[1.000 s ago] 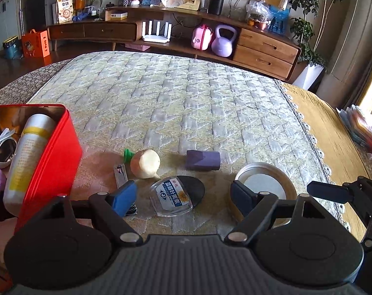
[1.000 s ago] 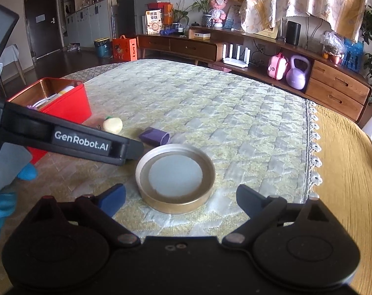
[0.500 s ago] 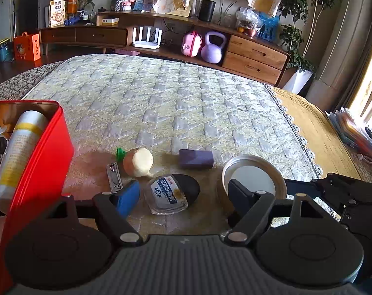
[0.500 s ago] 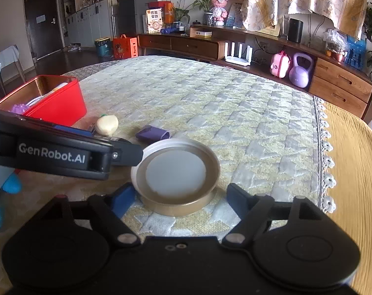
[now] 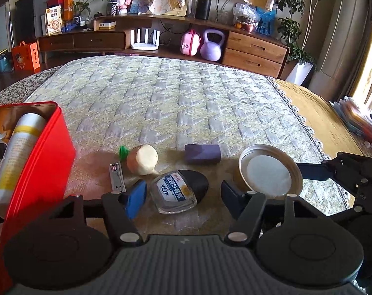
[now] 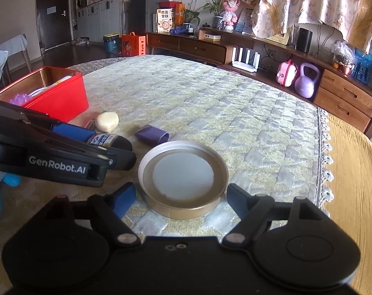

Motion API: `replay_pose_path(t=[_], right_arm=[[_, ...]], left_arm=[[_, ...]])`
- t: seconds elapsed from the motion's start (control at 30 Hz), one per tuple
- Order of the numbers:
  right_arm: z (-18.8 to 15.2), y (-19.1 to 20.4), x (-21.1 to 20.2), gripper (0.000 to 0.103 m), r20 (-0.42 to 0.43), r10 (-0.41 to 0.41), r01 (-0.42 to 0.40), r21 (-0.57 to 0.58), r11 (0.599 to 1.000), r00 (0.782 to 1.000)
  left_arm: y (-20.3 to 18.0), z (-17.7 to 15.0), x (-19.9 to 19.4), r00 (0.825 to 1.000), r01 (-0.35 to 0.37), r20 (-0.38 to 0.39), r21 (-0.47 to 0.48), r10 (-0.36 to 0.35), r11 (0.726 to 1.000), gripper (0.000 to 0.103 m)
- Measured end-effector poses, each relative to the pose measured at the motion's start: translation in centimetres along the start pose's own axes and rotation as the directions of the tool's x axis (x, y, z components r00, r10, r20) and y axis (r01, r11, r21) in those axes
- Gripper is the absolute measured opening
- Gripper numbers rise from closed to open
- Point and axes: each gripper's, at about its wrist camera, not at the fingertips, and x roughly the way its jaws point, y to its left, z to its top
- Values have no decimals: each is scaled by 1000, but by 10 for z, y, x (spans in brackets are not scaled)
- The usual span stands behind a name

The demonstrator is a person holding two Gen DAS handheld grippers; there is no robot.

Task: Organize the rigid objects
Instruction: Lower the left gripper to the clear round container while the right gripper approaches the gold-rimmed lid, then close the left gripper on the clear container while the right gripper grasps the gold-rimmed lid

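- Between the fingers of the left gripper [image 5: 183,198], a small clear bottle [image 5: 177,193] with a black cap and a blue-and-white label lies on its side on the quilted cover [image 5: 176,103]. The jaws have just been closing around it; the blue pad on the near-left sits just beside the bottle's base, and I cannot tell whether it touches. The right-hand pad stands apart from the cap.
- Between the fingers of the right gripper [image 6: 178,195], a round gold-rimmed lid [image 6: 183,174] with a white centre lies flat. These jaws have just been widening; both blue pads flank the rim with a thin gap on each side, so nothing is pinched.
- Just past the left fingertips, a metal nail clipper [image 5: 117,177] lies flat, slightly left of the bottle.
- Beyond the bottle, a pale, onion-shaped toy [image 5: 142,159] with a green tip rests on the cover, near the clipper.
- Right of that toy and farther than both sets of fingertips, a small purple block [image 5: 202,153] lies on its side, near the far edge of the lid.
- Left of the left gripper's fingers, a red tin box [image 5: 40,152] stands open, holding a white-and-yellow tube [image 5: 16,157] and other items too hidden to name.
- Far behind everything, a low wooden sideboard [image 5: 254,49] lines the wall, with a purple kettlebell [image 5: 211,45] and a pink case [image 5: 190,43] on its lower shelf.
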Motion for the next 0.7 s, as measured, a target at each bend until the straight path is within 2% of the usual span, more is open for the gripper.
replay_pose_path(t=[0.07, 0.13, 0.43, 0.7], right_arm=[[1, -1, 3, 79, 3, 4, -4, 8, 1000, 1000], [3, -2, 4, 78, 4, 7, -7, 20, 1000, 1000], [1, 6, -3, 75, -7, -26, 26, 28, 999, 1000], [-2, 26, -33, 75, -30, -69, 69, 15, 997, 997]], left_arm=[[-2, -1, 0, 1000, -13, 6, 21, 13, 1000, 57], [-2, -1, 0, 1000, -22, 11, 37, 22, 999, 53], [6, 0, -12, 1000, -4, -1, 14, 4, 1000, 53], [7, -4, -41, 1000, 4, -15, 31, -4, 999, 53]])
